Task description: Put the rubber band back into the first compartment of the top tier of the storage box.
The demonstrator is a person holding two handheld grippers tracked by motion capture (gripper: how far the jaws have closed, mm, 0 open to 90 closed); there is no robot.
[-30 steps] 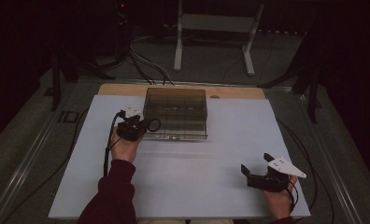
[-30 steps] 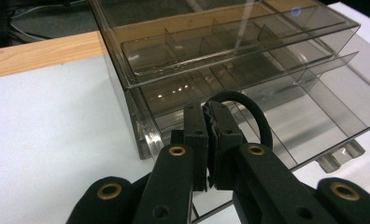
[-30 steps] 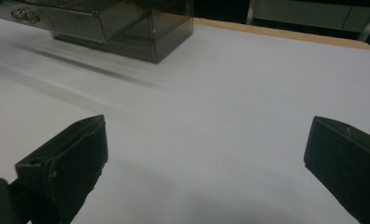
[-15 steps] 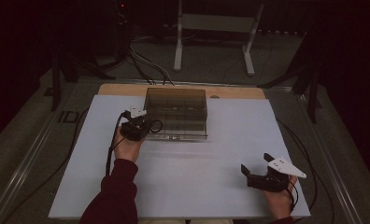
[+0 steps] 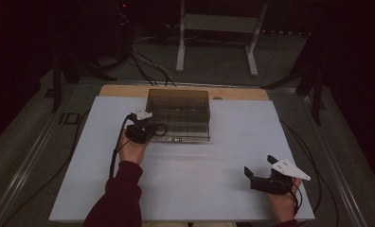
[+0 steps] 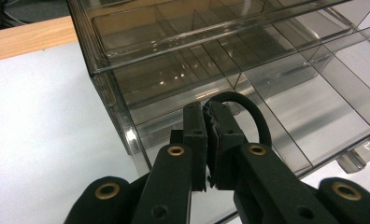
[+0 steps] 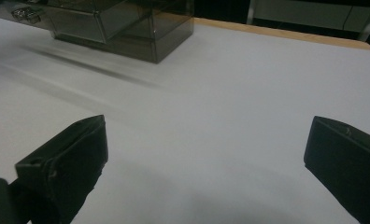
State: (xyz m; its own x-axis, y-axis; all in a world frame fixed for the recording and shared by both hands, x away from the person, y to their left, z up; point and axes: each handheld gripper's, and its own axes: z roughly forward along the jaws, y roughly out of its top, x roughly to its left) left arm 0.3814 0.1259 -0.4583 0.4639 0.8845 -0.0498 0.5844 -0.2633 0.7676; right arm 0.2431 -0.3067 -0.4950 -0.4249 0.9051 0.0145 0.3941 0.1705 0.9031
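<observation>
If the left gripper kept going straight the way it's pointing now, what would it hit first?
Most likely the smoky clear compartment box. The left gripper, jaws shut on what looks like a black loop, points at the box's near lower corner. How close they are is hard to judge.

The compartment box [image 5: 178, 115] stands on the surface [image 5: 214, 156] at its far middle, just before the wooden strip [image 5: 124, 90] along the far edge. The left gripper [image 5: 145, 130] sits at the box's near left corner. The right gripper [image 5: 260, 171] rests near the surface's near right corner, well apart from the box.
</observation>
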